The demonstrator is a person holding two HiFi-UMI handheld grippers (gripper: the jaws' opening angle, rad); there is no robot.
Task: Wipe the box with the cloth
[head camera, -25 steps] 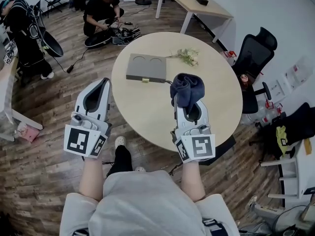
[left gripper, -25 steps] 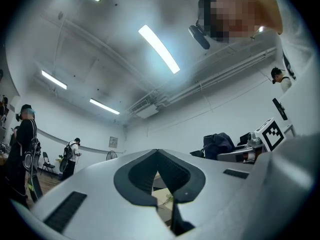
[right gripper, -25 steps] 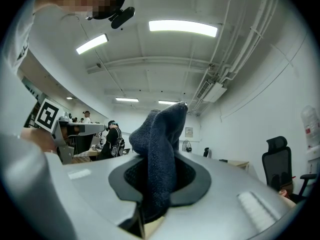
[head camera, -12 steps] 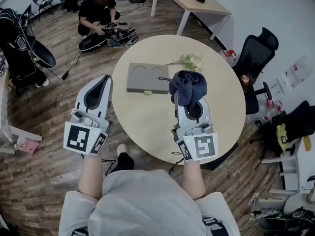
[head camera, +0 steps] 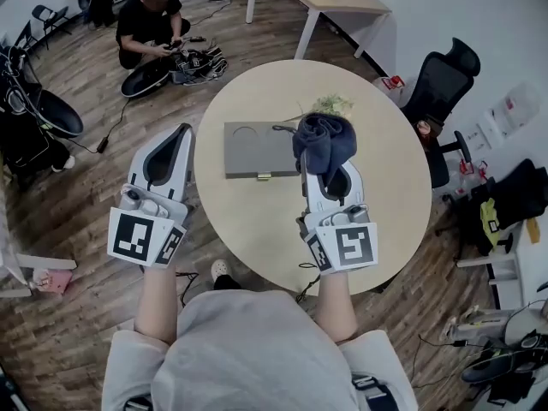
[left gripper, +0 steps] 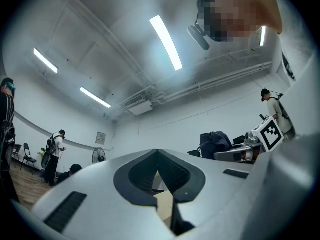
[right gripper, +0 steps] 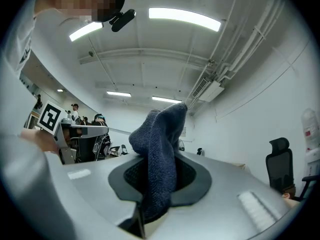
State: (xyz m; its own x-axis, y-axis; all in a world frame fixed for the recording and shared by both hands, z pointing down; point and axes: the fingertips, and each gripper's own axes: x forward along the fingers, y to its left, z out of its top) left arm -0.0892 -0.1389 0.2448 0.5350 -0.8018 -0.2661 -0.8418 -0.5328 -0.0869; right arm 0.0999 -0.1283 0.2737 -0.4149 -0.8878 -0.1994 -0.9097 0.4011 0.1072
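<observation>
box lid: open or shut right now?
Shut: the gray box lies flat on the round table, no lid raised, gold latch at its near edge. Whether the latch is fastened, cannot tell.

No word, number or brand name can be read anywhere. The only clear printed marks are black-and-white square code patterns, not letters: one on the marker cube of the left gripper and one on the marker cube of the right gripper. The same patterns show again in the gripper views, at and. A small wall sign hangs in the left gripper view, but it is too small to read. The sheets pinned to the wall at the right of the head view are too blurred to read.
</observation>
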